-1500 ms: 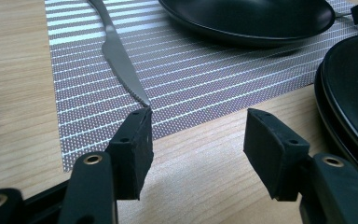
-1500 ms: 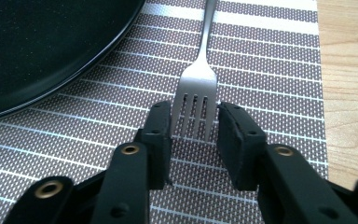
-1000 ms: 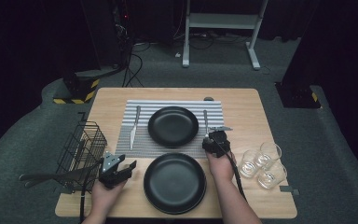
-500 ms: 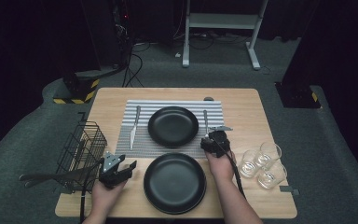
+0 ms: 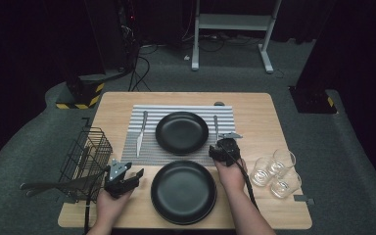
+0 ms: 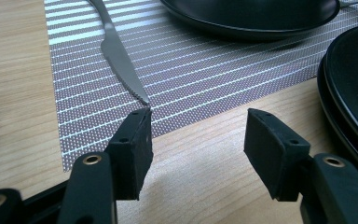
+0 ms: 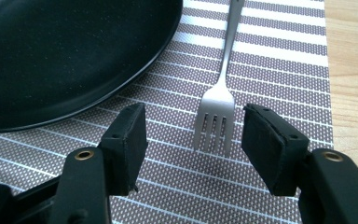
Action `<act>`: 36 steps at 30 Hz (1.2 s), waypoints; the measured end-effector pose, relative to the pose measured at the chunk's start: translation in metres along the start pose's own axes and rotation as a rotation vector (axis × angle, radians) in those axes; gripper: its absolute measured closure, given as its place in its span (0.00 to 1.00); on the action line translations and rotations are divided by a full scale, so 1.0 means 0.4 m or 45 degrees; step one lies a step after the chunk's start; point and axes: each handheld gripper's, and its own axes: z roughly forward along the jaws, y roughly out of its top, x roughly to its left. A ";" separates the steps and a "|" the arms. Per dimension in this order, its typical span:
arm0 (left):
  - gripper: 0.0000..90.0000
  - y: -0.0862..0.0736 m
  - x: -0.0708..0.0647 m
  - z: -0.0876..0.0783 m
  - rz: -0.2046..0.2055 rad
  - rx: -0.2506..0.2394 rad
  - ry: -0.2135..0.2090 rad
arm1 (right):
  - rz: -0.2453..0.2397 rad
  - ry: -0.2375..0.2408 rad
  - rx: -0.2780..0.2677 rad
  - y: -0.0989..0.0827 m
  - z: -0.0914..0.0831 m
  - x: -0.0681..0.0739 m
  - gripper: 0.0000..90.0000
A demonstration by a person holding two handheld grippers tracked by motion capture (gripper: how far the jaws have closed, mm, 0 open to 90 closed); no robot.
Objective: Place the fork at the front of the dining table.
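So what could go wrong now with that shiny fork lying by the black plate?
The right gripper, whose jaws have just been opening, stands open with the silver metal fork lying flat between them on the striped grey placemat; a flat fork might slip when pinched. The round black plate lies close beside it and could get bumped.

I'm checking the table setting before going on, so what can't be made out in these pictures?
- Fork: handle end cut off by the top edge of the right gripper view.
- Knife: handle cut off by the top edge of the left gripper view.
- Wire basket: contents too dark and small in the high view.
- Glasses: whether they hold anything is too small to tell in the high view.
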 end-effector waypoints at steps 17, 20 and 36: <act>0.47 0.000 -0.001 0.000 -0.001 0.006 0.010 | -0.037 0.025 -0.037 -0.014 -0.023 0.010 0.46; 0.47 0.000 -0.001 0.000 0.002 0.005 0.012 | -0.056 0.022 -0.048 -0.018 -0.029 0.009 0.46; 0.46 0.001 -0.005 0.003 0.021 0.022 0.024 | -0.079 0.046 -0.124 -0.065 -0.074 0.007 0.49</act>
